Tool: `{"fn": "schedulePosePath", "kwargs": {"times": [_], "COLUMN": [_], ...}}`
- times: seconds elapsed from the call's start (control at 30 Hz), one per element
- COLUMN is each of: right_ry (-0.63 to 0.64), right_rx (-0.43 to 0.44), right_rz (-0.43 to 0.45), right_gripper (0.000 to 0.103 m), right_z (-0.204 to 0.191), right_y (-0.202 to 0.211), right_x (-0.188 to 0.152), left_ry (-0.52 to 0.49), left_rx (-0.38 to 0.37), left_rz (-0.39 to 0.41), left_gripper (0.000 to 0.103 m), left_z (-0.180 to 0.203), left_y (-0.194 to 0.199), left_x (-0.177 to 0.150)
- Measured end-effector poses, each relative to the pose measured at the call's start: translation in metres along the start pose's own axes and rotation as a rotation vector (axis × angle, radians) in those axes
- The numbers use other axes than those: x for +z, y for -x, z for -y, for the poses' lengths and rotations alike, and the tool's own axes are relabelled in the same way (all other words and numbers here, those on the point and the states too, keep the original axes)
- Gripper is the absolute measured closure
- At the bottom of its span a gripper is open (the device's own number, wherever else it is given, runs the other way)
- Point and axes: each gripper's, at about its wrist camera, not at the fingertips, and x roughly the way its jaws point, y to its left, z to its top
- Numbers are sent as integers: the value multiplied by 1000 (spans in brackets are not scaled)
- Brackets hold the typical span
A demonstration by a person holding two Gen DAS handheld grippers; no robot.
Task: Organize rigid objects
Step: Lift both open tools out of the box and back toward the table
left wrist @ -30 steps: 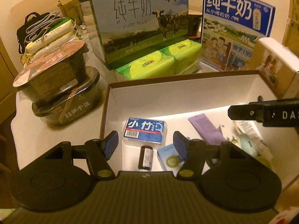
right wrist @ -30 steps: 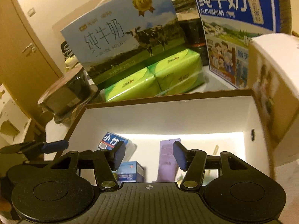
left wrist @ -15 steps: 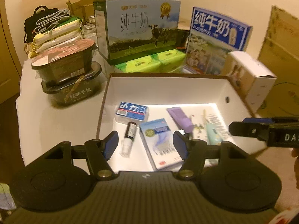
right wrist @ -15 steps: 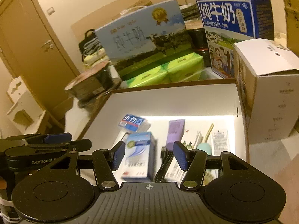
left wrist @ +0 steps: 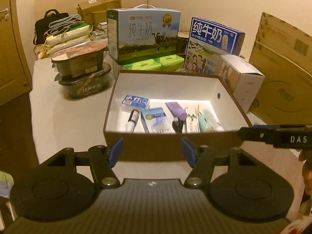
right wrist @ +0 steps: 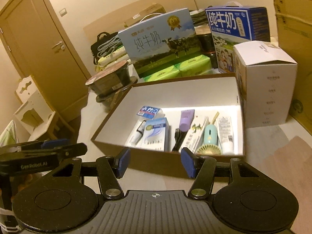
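A brown box with a white inside (left wrist: 169, 85) (right wrist: 185, 91) stands on the white table. In it lie a blue tissue pack (left wrist: 135, 101) (right wrist: 149, 111), a light blue carton (left wrist: 157, 119) (right wrist: 155, 134), a purple tube (left wrist: 176, 110) (right wrist: 186, 120), a small dark bottle (left wrist: 132, 120), a mint hand fan (right wrist: 209, 136) and flat packets. My left gripper (left wrist: 152, 151) is open and empty, short of the box's near wall. My right gripper (right wrist: 156, 161) is open and empty too, just before that wall. The right gripper's finger (left wrist: 273, 135) shows at the right of the left wrist view.
Two stacked dark food bowls (left wrist: 81, 72) sit left of the box. Behind it stand two milk cartons (left wrist: 144, 33) (left wrist: 212, 42) and green tissue packs (left wrist: 154, 64). A white carton (left wrist: 241, 78) (right wrist: 267, 81) is at its right. Cardboard (left wrist: 282, 68) leans far right; a door (right wrist: 39, 44) is left.
Both grippers have drawn back and up from over the box, so the whole box and its near wall now show. Their jaws stand the same, empty.
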Motion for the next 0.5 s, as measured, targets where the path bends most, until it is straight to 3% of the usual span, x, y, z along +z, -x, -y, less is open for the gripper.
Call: {"fn": "schedulePosePath", "kwargs": {"times": [0.23,0.5], "right_ry": [2,-59], "right_rx": [-44,-94], "right_rz": [2,-33], "right_gripper": [32,26], "right_z": [-10,-13], "right_y": [26,37], "right_x": [-31,-62], "left_ry": [-1,-7], "left_rx": [36,58], "left_rz": [0,-30], "left_gripper": [40,37], "left_z": [3,14], "left_y": [25,37], "left_x": [-30,-65]}}
